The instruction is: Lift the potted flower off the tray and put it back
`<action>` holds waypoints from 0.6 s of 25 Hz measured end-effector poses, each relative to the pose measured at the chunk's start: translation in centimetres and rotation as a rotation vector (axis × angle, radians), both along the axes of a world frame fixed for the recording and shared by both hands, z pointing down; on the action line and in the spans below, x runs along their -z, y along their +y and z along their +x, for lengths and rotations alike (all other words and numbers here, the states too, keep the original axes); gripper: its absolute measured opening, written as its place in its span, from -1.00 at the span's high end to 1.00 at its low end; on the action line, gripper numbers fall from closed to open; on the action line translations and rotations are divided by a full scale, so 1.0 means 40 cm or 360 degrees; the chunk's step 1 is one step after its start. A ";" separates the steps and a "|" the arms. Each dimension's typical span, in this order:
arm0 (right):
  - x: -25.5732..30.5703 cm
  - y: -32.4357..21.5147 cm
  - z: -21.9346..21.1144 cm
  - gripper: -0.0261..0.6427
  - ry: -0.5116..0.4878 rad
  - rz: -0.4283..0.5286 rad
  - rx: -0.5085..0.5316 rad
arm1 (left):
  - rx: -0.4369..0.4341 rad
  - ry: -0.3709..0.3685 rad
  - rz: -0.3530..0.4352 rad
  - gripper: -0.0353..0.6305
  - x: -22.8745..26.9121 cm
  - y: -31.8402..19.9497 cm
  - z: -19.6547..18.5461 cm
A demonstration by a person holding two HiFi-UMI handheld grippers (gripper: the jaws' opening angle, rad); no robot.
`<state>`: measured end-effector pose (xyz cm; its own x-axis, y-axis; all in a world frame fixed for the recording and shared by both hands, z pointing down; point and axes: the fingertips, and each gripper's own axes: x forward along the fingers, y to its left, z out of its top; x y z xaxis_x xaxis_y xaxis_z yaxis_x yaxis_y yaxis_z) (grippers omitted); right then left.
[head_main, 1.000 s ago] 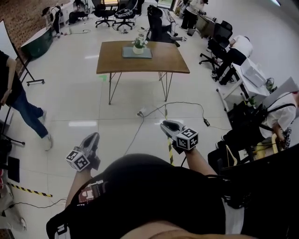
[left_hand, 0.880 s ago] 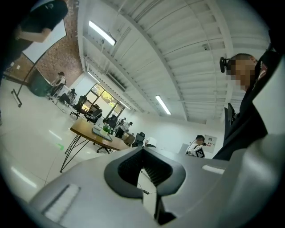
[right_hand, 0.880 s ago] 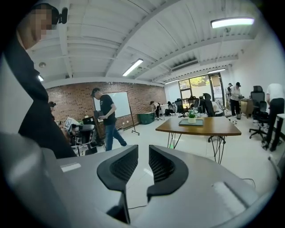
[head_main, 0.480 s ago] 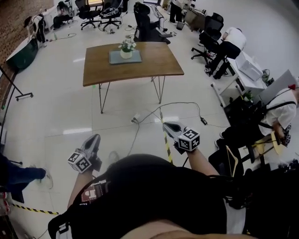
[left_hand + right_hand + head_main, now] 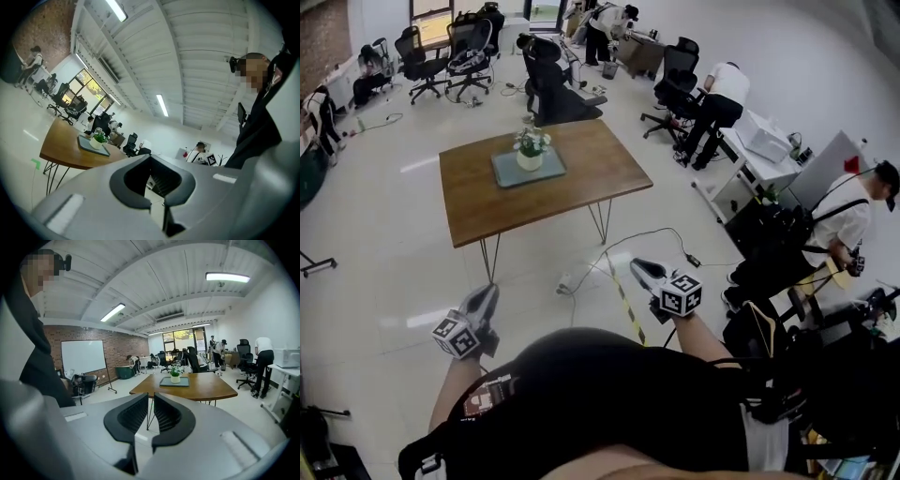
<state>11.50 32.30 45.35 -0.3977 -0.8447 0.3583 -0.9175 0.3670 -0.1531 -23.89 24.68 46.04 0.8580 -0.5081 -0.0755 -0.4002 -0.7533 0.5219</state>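
Well, both my grippers hang on the near side of the table (image 5: 581,183), well apart from it, over the floor (image 5: 394,272). My left gripper (image 5: 486,294) is all but closed, with only a thin slit showing between the pads, and it holds nothing. My right gripper (image 5: 640,267) is much the same: its jaws have just been opening a touch, yet they stand nearly together, with a narrow gap and nothing in it. The flower (image 5: 530,148) stands upright on the tray (image 5: 551,172), and the tray lies flat on the table, toward its far side. A cable (image 5: 623,246) snakes over the floor just off the table's near side, and a strip of striped tape (image 5: 623,305) leads away from that side. Beyond the table's far side stand office chairs (image 5: 546,80); off its right end a person (image 5: 712,103) bends forward near a desk (image 5: 759,155). Past my right jaws the table sits straight ahead; past my left jaws it lies off to the left
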 end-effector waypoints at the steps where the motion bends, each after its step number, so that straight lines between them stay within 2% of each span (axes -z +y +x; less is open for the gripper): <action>1: -0.004 -0.027 -0.007 0.75 0.0009 -0.0010 0.0000 | -0.0005 0.0009 0.0004 0.90 0.001 -0.039 0.000; 5: -0.032 -0.112 0.018 0.71 0.0022 -0.0079 0.0005 | -0.0019 0.0045 -0.0001 0.90 -0.006 -0.135 0.041; 10: -0.077 -0.265 0.080 0.67 -0.0034 -0.0095 0.0011 | 0.0008 0.0000 -0.0070 0.90 -0.057 -0.230 0.089; 13: -0.100 -0.383 0.128 0.67 -0.0066 -0.0068 0.0095 | 0.0087 -0.0034 -0.0040 0.90 -0.061 -0.304 0.127; 15: -0.122 -0.479 0.169 0.67 -0.0072 -0.0067 0.0177 | 0.0199 -0.0048 -0.0026 0.90 -0.050 -0.369 0.155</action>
